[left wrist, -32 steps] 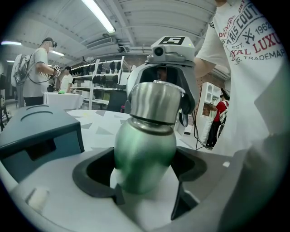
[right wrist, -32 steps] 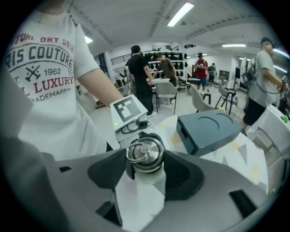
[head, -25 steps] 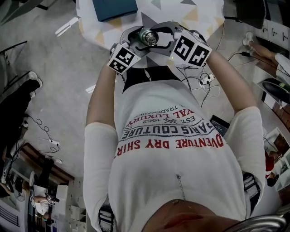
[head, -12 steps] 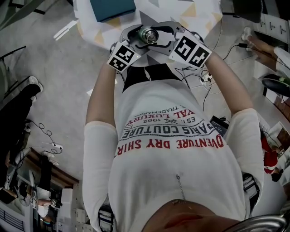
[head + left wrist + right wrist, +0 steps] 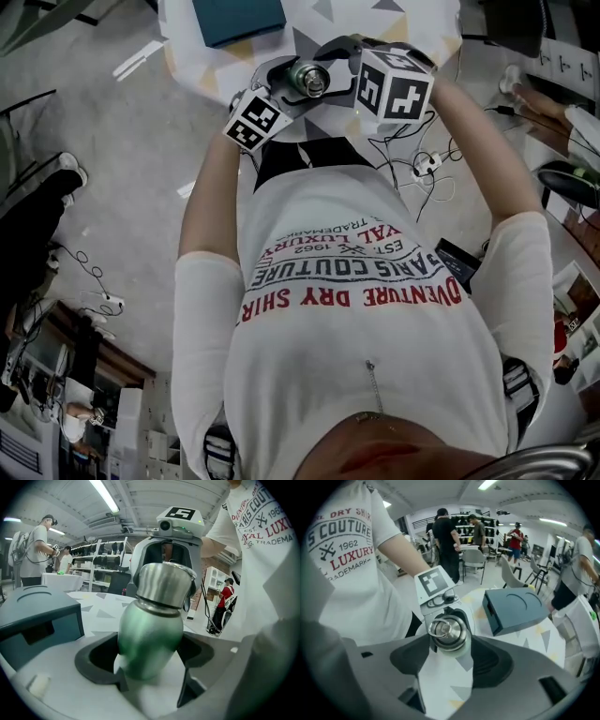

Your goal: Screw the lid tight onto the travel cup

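Observation:
A green travel cup [image 5: 149, 637] lies level above the table, and my left gripper [image 5: 150, 665] is shut on its body. Its steel lid [image 5: 165, 587] sits on the cup's neck. From the far side my right gripper [image 5: 165, 555] closes round that lid. In the right gripper view the lid [image 5: 449, 631] faces me end-on, its ring handle showing, with my right gripper [image 5: 449, 651] shut on its sides. Behind it stands the left gripper [image 5: 437, 591]. From the head view the cup [image 5: 308, 78] sits between the left gripper [image 5: 286, 86] and the right gripper [image 5: 337, 67].
A teal box [image 5: 236, 17] lies on the white patterned table [image 5: 427, 28] beyond the cup; the teal box [image 5: 514, 607] is at the right gripper's right. Cables and a power strip [image 5: 427, 161] lie on the floor. Several people stand by shelves in the background.
The right gripper has rolled about the cup's axis: its marker cube now stands higher and turned, still on the lid. The left gripper and cup have stayed nearly still.

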